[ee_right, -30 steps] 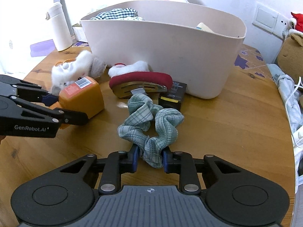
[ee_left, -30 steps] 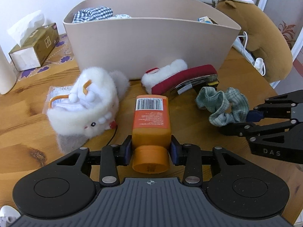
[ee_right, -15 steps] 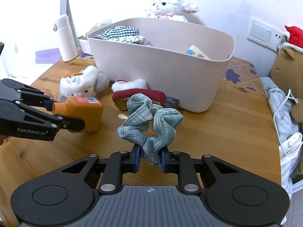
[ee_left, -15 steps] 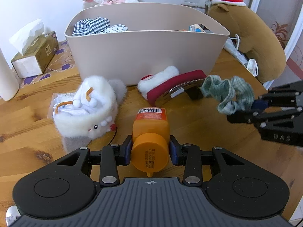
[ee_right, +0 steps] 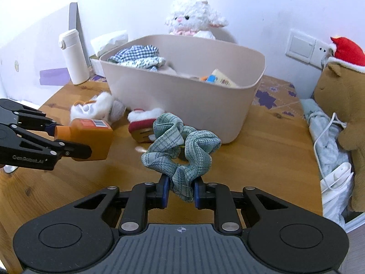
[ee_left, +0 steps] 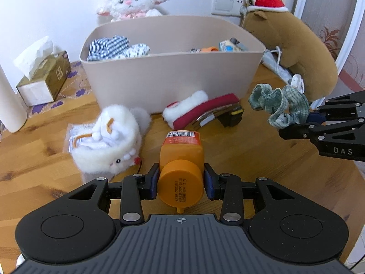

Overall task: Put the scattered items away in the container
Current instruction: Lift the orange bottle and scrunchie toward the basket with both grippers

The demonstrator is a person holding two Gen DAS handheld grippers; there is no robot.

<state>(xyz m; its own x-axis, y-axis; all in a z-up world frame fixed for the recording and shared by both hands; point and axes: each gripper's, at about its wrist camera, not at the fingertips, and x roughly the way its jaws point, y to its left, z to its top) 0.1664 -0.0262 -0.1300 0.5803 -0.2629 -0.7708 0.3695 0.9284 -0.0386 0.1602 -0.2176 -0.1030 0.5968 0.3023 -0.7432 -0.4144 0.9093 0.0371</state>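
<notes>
Wooden table (ee_left: 34, 173) against white wall (ee_left: 57, 4)

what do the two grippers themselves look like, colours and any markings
Both are matte black linkage frames with silver rivets, blue-padded jaws and a ribbed grey base bearing a crosshair mark. The left gripper reads "GenRobot.AI" on its side, the right gripper "DAS". No cables or sleeves show.

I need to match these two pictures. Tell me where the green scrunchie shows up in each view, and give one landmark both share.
Left wrist view: the green scrunchie is at the right, pinched by the right gripper coming in from that edge.
Right wrist view: the green scrunchie is at centre, above the camera's own gripper, whose jaws are shut on it.
Shared landmark: the beige container behind it.
</notes>
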